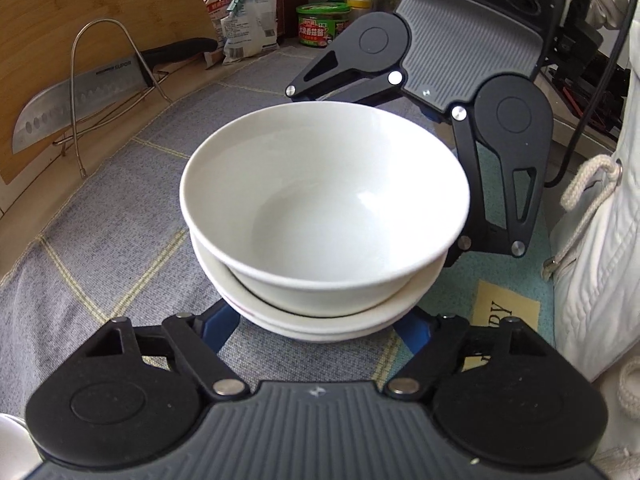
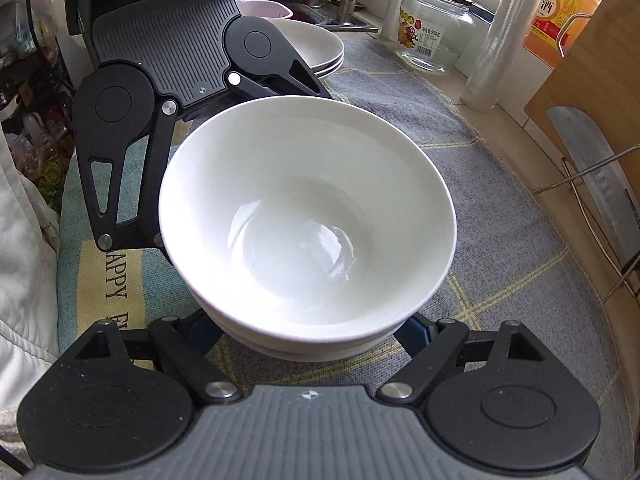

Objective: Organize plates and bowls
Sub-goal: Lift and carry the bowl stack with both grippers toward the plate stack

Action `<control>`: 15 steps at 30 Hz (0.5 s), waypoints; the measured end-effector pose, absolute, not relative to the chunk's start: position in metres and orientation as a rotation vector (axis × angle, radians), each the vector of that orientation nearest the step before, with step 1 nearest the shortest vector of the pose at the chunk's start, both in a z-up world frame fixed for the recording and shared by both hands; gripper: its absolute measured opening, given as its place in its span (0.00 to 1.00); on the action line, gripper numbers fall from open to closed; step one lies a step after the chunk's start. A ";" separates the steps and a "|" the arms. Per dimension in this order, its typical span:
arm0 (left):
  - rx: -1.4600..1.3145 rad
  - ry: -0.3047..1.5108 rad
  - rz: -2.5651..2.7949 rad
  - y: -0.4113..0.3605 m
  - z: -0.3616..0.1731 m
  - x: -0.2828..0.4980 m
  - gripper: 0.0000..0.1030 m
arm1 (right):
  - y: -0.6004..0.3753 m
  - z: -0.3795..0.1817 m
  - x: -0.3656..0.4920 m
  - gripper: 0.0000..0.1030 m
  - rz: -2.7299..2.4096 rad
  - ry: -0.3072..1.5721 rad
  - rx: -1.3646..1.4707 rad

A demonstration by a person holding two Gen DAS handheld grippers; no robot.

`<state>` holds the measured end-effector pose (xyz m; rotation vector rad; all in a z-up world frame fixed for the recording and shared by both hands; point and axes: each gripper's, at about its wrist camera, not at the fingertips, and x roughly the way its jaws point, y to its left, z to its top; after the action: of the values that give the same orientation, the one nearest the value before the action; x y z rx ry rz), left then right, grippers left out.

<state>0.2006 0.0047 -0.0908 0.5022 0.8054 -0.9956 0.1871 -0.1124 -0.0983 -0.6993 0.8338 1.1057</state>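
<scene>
Here, nested white bowls (image 1: pixel 324 216) sit mid-tabletop (image 1: pixel 120 248) on grey cloth. Left gripper (image 1: pixel 320 324) at 6 o'clock, right gripper (image 2: pixel 308 324) at 12; both fingers clamp the lower bowl's sides.

A white bowl (image 1: pixel 324 204) sits in two more bowls on a grey cloth (image 1: pixel 120 216). The left claw (image 1: pixel 320 320) hugs the stack (image 1: pixel 328 320) from below, the right claw (image 1: pixel 400 120) from across.

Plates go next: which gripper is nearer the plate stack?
Left. The left gripper is on the side of the bowl stack facing the plate stack; the right gripper is on the opposite side, farther off.
</scene>
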 end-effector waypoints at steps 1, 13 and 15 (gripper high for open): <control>0.503 0.806 -1.000 0.004 -0.091 0.202 0.80 | -0.112 -0.098 0.187 0.88 1.108 0.832 -0.703; 0.530 0.806 -1.048 0.001 -0.093 0.208 0.80 | -0.110 -0.098 0.190 0.88 1.135 0.827 -0.718; 0.526 0.804 -1.045 0.001 -0.093 0.208 0.80 | -0.109 -0.098 0.191 0.88 1.136 0.830 -0.717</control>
<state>0.2078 0.0005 -0.0935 0.5258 0.8042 -1.0447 0.1908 -0.1094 -0.0979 -0.7170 0.8300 1.1357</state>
